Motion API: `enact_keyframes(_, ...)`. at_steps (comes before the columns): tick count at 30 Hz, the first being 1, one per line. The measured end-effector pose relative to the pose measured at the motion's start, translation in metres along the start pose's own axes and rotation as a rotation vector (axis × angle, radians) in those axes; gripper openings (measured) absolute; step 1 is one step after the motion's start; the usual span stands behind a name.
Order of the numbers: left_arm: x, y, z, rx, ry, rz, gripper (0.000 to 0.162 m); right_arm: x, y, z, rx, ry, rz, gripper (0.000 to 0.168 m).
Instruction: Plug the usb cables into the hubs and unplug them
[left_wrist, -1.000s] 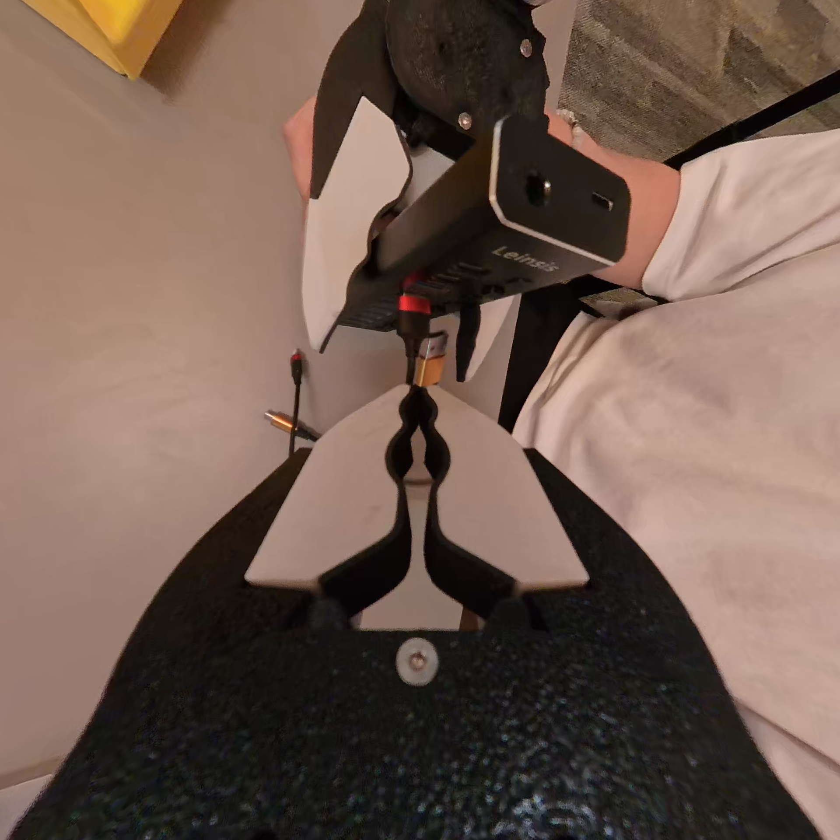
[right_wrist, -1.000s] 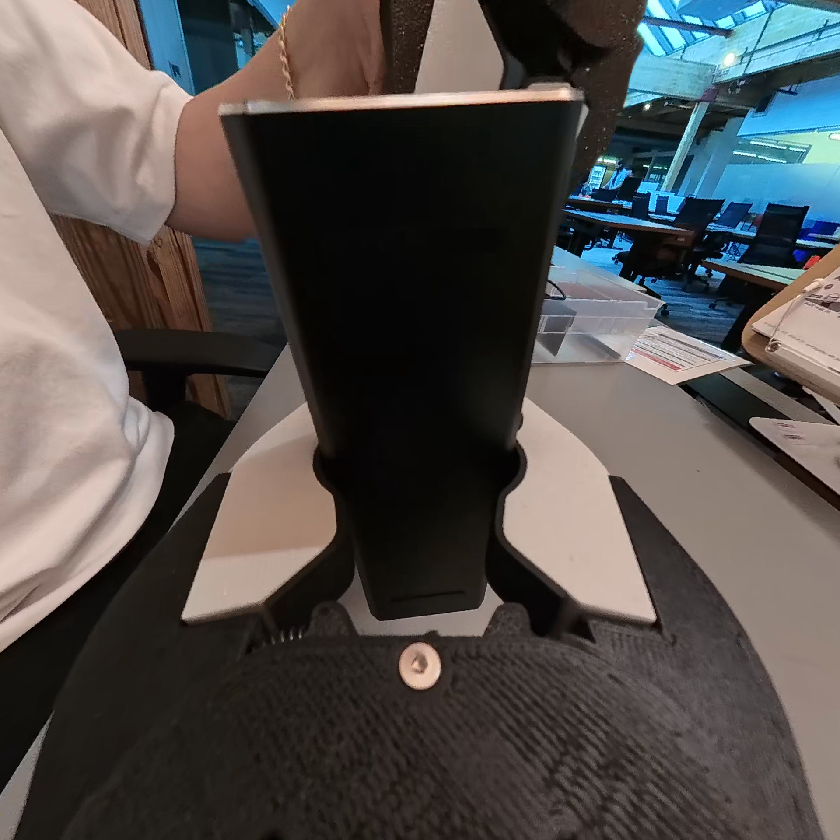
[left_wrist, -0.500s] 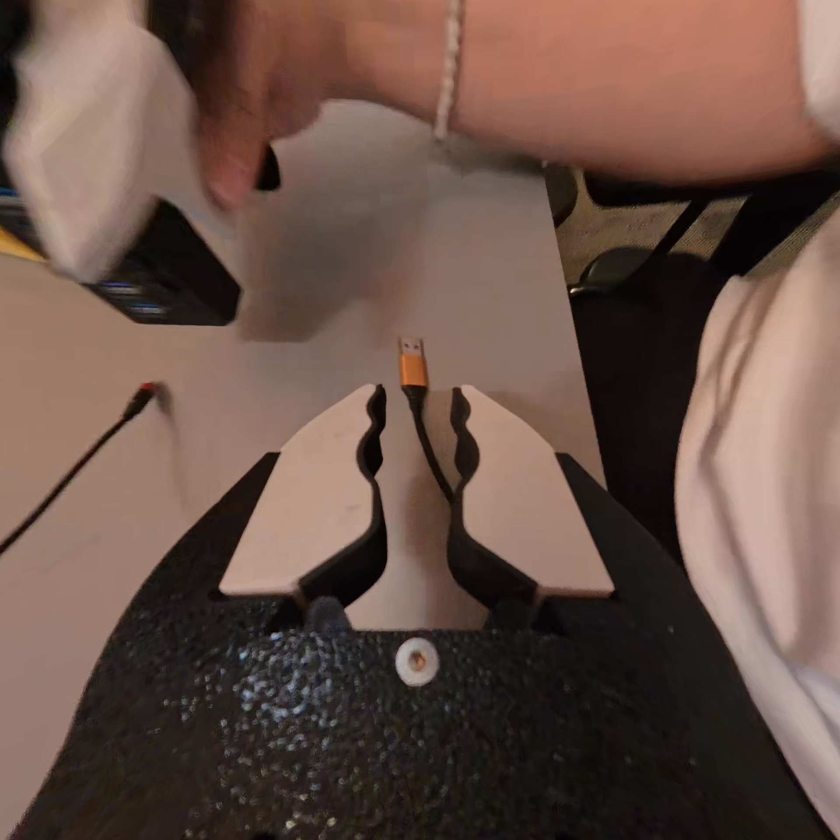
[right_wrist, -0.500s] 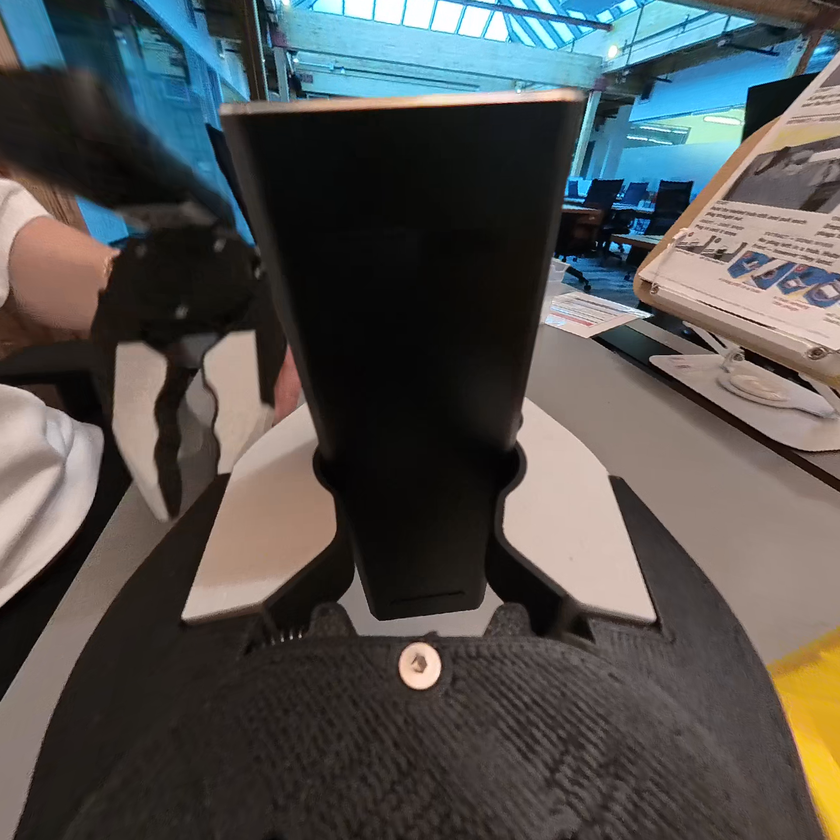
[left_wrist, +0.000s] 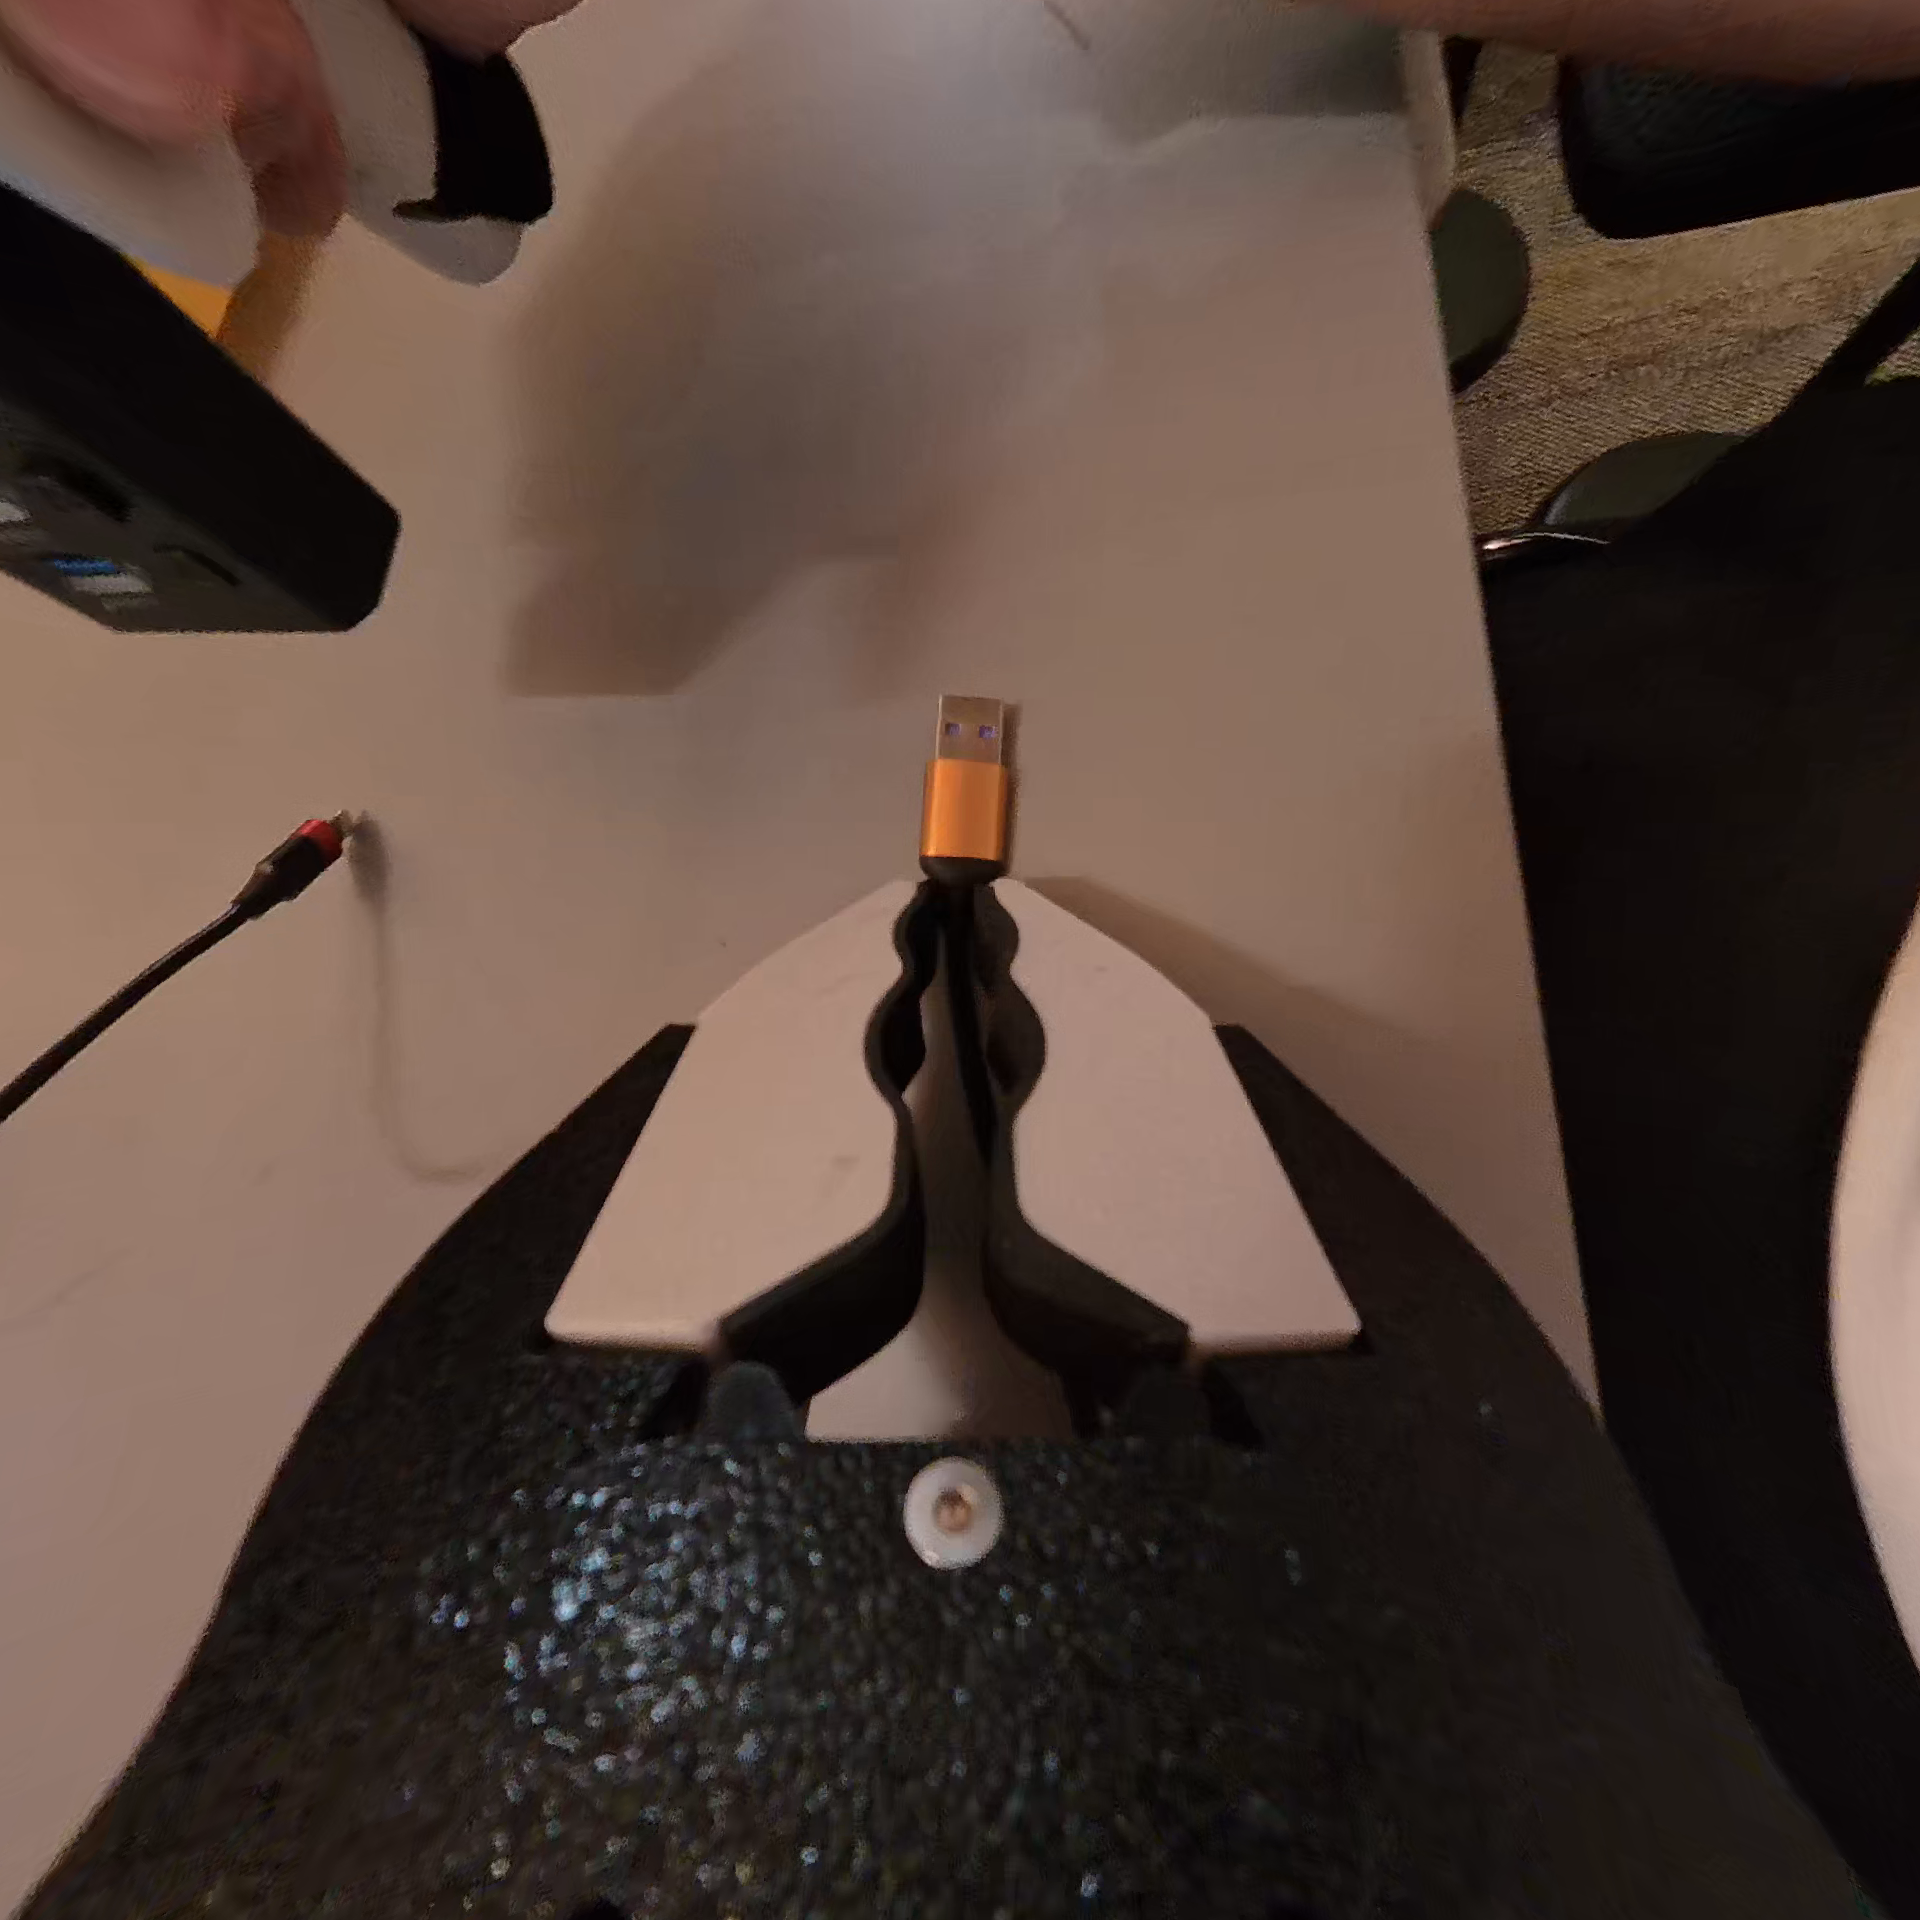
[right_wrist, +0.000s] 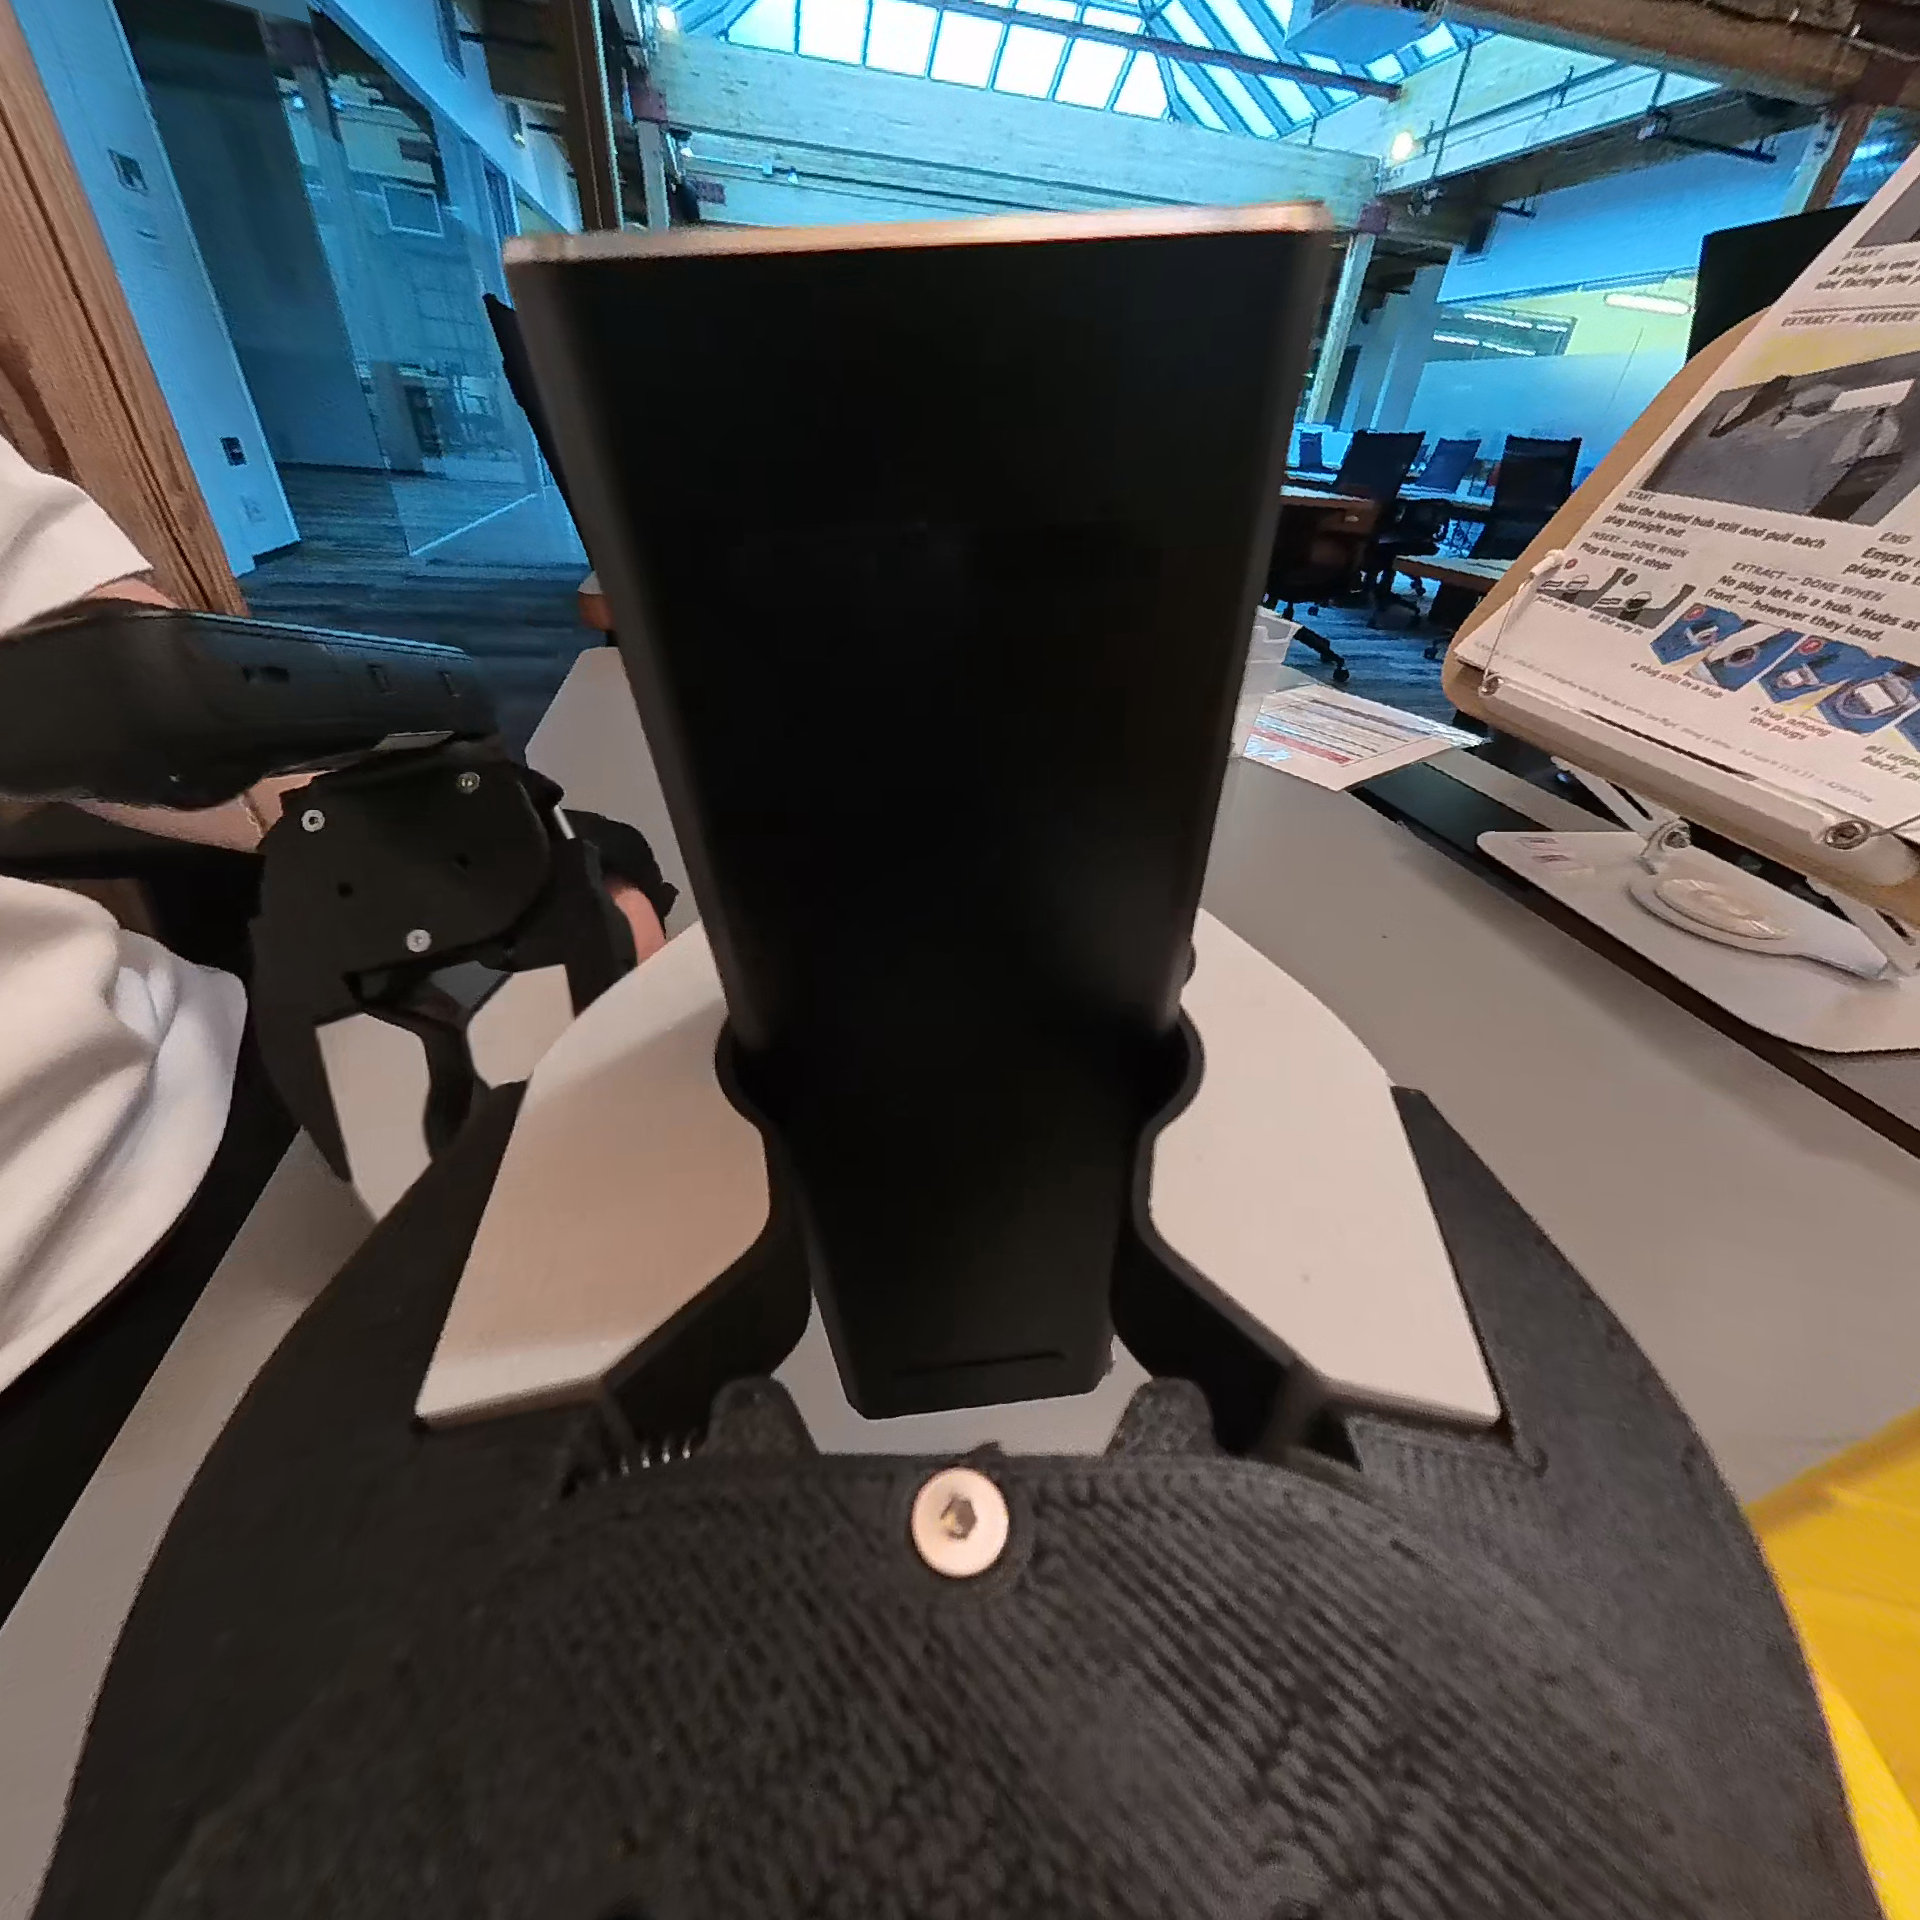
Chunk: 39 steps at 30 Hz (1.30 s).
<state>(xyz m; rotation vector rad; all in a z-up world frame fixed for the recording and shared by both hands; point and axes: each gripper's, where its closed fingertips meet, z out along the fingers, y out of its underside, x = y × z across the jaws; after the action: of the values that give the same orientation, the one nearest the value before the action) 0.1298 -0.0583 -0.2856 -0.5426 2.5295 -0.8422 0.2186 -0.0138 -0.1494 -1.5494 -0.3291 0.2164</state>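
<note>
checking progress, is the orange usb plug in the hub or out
Out: the orange USB plug shows its bare metal tip, apart from the hub.

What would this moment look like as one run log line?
left gripper: shut on orange USB cable, unplugged | right gripper: shut on black hub | red-tipped cable: on table

An open-plan office under a skylit timber ceiling (right_wrist: 1039, 62). Rows of desks (right_wrist: 1340, 509) and black chairs (right_wrist: 1538, 488) stretch behind a grey worktable (right_wrist: 1455, 1039).
</note>
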Motion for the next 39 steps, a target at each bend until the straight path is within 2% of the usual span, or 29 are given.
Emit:
enact_keyframes(8, -0.010, 0.002, 0.005, 0.009, 0.063, -0.177, 0.006, -0.002, -0.004, -0.002, 0.001, 0.001, -0.014, 0.073)
enact_keyframes(16, -0.017, 0.003, -0.005, 0.067, 0.025, -0.257, 0.005, 0.000, -0.005, -0.005, -0.006, 0.013, -0.021, 0.073)
enact_keyframes(21, -0.041, 0.006, -0.035, 0.165, -0.017, -0.395, 0.005, -0.001, -0.004, -0.003, -0.007, 0.007, -0.020, 0.073)
enact_keyframes(25, -0.063, -0.004, -0.084, 0.192, -0.041, -0.457, 0.006, -0.005, -0.002, 0.001, -0.011, -0.018, -0.017, 0.073)
enact_keyframes(28, -0.079, -0.028, -0.129, 0.152, -0.018, -0.429, 0.005, -0.010, -0.001, 0.009, -0.014, -0.052, -0.014, 0.073)
enact_keyframes(31, -0.096, -0.047, -0.150, 0.053, 0.003, -0.371, 0.005, -0.017, -0.001, 0.020, -0.014, -0.085, -0.009, 0.073)
enact_keyframes(35, -0.111, -0.053, -0.148, -0.132, 0.034, -0.278, 0.006, -0.025, -0.001, 0.031, -0.020, -0.119, -0.003, 0.073)
enact_keyframes(39, -0.114, -0.054, -0.135, -0.240, 0.065, -0.220, 0.005, -0.030, -0.003, 0.037, -0.012, -0.142, 0.016, 0.073)
